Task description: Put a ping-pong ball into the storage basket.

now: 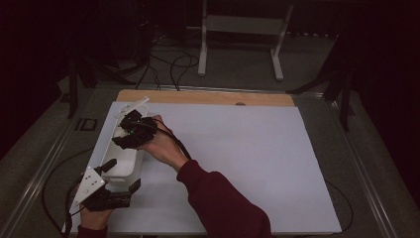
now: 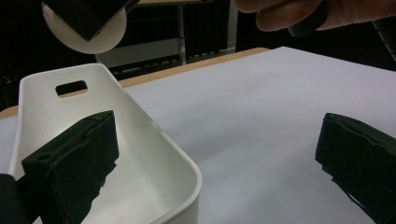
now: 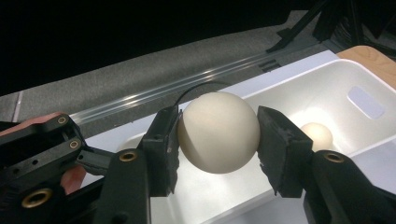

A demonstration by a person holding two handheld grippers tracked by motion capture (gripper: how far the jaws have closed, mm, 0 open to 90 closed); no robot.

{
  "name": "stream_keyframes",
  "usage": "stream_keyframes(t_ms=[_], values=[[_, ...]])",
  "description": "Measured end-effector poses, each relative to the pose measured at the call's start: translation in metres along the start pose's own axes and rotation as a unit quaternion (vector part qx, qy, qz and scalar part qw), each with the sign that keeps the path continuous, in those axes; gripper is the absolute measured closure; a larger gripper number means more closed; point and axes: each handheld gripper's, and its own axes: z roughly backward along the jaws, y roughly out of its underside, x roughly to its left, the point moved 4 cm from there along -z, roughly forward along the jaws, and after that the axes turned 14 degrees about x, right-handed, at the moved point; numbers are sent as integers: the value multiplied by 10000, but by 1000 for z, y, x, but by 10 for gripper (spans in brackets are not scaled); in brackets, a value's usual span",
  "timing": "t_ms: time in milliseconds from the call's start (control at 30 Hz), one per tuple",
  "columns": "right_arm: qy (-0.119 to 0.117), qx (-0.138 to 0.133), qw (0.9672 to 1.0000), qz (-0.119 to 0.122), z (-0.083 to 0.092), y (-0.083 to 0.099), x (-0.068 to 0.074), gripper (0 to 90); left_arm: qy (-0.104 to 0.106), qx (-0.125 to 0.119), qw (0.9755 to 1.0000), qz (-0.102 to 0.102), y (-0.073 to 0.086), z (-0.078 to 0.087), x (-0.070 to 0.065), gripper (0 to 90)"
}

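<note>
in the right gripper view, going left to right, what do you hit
person's hand → left jaw pad → white ball held between the pads → right jaw pad → small ball lying in the white bin → bin's handle slot

Tub (image 1: pixel 121 166) on sheet (image 1: pixel 237 163) at table's left edge; ball (image 3: pixel 218 132) above tub; second ball (image 3: pixel 316 135) inside tub

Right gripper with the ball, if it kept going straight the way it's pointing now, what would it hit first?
Most likely the inside of the white bin. The right gripper, shut on the white ball, points down into it, where a smaller ball already lies. Depth is hard to judge.
</note>
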Motion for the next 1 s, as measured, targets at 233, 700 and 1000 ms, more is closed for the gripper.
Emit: stream_keyframes(t_ms=[233, 700, 1000], values=[[-216, -96, 9996, -121, -4, -3, -1, 254, 14, -19, 10000, 13, 0, 0, 0, 0], [177, 51, 9996, -193, 5, 12, -12, 112, 0, -2, 10000, -9, 0, -1, -1, 0], [226, -72, 9993, -282, 21, 25, -20, 108, -2, 40, 10000, -19, 0, -2, -1, 0]])
